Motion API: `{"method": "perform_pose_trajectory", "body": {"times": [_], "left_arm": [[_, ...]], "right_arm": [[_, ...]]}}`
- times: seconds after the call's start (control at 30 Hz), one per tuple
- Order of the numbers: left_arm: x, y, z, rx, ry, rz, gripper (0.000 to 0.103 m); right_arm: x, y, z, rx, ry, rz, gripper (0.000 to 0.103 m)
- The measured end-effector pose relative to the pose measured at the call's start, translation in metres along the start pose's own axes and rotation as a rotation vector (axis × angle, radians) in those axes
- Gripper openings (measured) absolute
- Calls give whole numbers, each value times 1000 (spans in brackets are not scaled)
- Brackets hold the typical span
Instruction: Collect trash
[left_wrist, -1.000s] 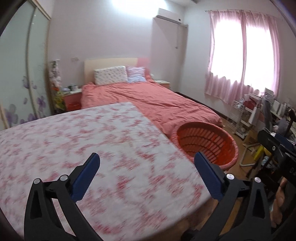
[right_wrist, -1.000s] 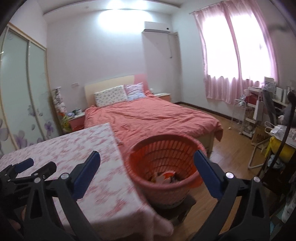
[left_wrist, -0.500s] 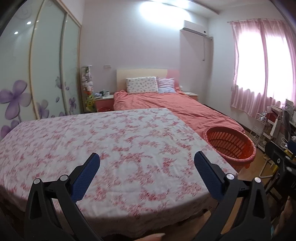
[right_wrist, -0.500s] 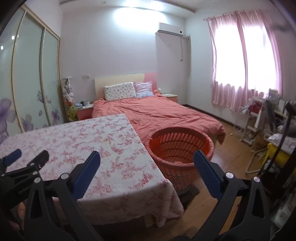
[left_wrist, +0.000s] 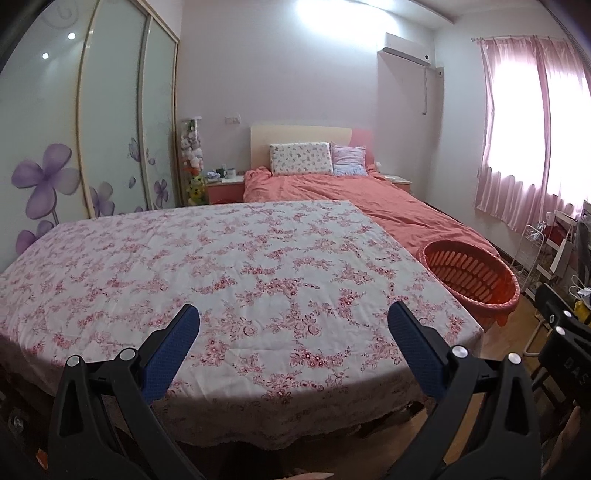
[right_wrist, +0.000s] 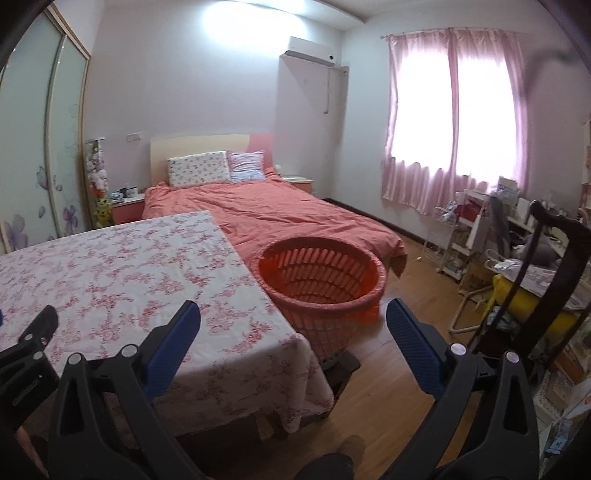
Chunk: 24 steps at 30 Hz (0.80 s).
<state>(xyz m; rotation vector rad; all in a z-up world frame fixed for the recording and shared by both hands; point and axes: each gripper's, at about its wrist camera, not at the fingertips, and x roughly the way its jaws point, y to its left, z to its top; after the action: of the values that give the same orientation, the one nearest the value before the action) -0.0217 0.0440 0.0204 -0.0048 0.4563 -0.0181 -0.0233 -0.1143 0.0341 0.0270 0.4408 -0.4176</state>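
An orange slatted basket (right_wrist: 321, 280) stands on the floor at the table's right corner; in the left wrist view the basket (left_wrist: 471, 275) shows at the right, its inside hidden from here. My left gripper (left_wrist: 293, 326) is open with nothing between its blue pads, held back over the near edge of the table (left_wrist: 221, 266) with the floral cloth. My right gripper (right_wrist: 293, 326) is open too and holds nothing, short of the basket and above the table's near right corner (right_wrist: 147, 280). No loose trash shows on the cloth.
A bed with a salmon cover (right_wrist: 280, 214) lies behind the table. Sliding wardrobe doors (left_wrist: 74, 129) line the left wall. A cluttered rack and desk (right_wrist: 491, 229) stand at the right under pink curtains. Wooden floor (right_wrist: 388, 369) lies open beside the basket.
Both grippers have pulled back and away from the table and basket, so more of the room shows. The basket's contents have dropped out of sight. Both stayed open.
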Motion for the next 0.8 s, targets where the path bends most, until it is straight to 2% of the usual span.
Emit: {"method": "perform_pose_trajectory", "body": {"times": [0.23, 0.5, 0.8], "left_arm": [[-2, -10, -1, 33, -6, 40, 100], [12, -9, -3, -6, 57, 26, 100], [21, -6, -1, -45, 79, 19, 100]], "right_arm": [[3, 0, -5, -24, 5, -88, 98], [17, 1, -9, -25, 39, -117, 98], [28, 3, -7, -8, 37, -144, 98]]}}
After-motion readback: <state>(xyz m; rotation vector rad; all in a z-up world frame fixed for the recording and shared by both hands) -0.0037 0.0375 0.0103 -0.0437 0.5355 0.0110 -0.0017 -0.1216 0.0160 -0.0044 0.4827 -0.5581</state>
